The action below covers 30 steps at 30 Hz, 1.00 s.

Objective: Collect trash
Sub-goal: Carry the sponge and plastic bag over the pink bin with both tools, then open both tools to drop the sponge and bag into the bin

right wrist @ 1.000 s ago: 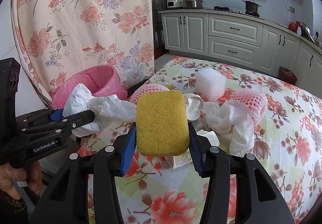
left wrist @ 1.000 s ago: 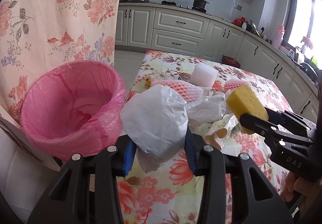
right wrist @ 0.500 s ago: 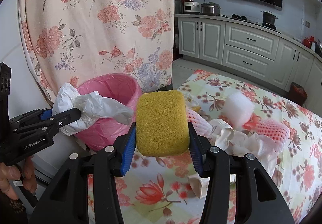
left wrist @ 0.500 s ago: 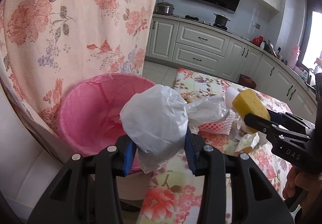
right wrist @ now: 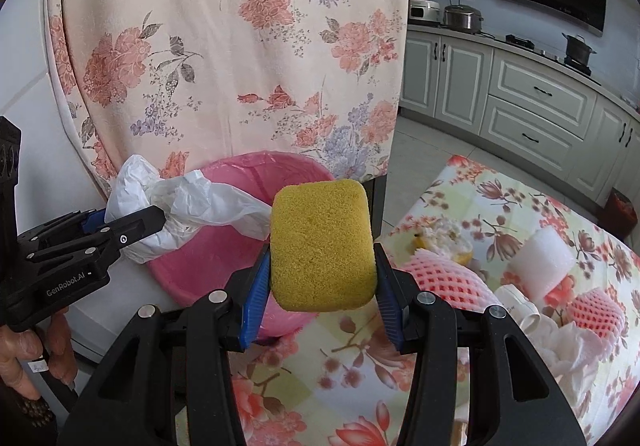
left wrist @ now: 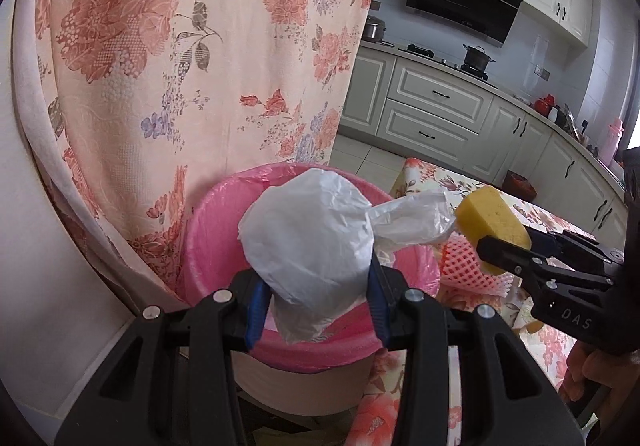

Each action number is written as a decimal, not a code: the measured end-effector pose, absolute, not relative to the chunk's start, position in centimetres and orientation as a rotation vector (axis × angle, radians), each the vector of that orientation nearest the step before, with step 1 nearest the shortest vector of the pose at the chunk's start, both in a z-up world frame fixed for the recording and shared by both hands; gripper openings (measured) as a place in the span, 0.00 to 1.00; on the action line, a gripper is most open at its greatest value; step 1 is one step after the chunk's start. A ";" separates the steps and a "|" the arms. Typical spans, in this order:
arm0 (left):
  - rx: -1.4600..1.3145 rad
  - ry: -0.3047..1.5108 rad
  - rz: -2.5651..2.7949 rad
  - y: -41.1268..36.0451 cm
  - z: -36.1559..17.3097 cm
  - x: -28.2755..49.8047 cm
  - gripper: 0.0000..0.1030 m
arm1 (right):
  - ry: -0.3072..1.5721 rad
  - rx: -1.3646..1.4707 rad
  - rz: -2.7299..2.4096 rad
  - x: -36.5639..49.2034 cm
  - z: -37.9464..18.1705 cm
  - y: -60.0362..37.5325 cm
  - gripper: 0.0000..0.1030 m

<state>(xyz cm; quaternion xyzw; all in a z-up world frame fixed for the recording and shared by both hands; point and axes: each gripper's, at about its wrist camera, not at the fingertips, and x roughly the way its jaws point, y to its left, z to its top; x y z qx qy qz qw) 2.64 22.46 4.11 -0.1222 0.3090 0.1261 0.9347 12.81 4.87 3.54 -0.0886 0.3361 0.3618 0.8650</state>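
Observation:
My left gripper point(left wrist: 316, 296) is shut on a crumpled white plastic bag point(left wrist: 308, 242) and holds it over the near rim of the pink-lined trash bin point(left wrist: 216, 238). It also shows in the right wrist view point(right wrist: 132, 226), with the bag point(right wrist: 192, 205) over the bin point(right wrist: 224, 246). My right gripper point(right wrist: 322, 296) is shut on a yellow sponge point(right wrist: 322, 246), held just right of the bin at the table's corner. The sponge also shows in the left wrist view point(left wrist: 490, 221).
A floral curtain point(left wrist: 192, 45) hangs right behind the bin. The floral table point(right wrist: 360, 386) holds pink foam fruit nets point(right wrist: 448, 278), a white foam piece point(right wrist: 540, 258), crumpled tissue point(right wrist: 568, 346) and peel scraps point(right wrist: 444, 238). Kitchen cabinets point(right wrist: 520, 105) stand beyond.
Both grippers have moved left from over the table towards the bin, each still holding its item. The white bag is now over the bin and the sponge beside it.

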 end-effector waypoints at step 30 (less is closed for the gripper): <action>-0.301 0.645 0.332 27.6 3.0 3.6 0.67 | 0.733 -0.239 0.801 15.8 1.7 11.1 0.71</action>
